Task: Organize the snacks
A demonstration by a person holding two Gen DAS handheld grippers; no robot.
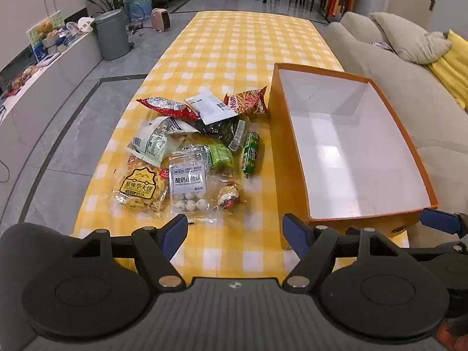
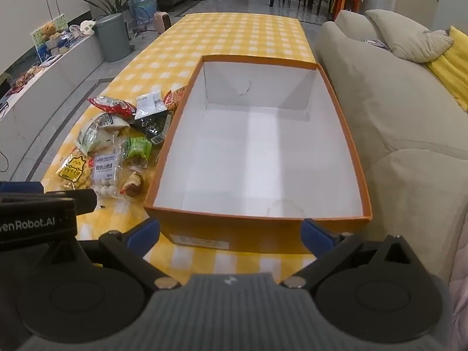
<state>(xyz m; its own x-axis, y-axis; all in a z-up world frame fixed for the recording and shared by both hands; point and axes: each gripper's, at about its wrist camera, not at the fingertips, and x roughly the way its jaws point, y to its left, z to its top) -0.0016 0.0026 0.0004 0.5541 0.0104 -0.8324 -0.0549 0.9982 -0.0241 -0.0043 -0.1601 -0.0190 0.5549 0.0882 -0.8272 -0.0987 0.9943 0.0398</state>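
Observation:
A heap of several snack packets lies on the yellow checked table: a yellow waffle bag, a clear bag of white balls, a green sausage stick, a red packet and a foil-wrapped sweet. To their right stands an orange box with a white inside, nothing in it. My left gripper hovers open just short of the heap. My right gripper hangs open before the box's near wall. The heap sits left of the box in the right wrist view.
A beige sofa with cushions runs along the table's right edge. On the floor to the left stand a grey bin, a plant and a water bottle. The left gripper's body shows at the left of the right wrist view.

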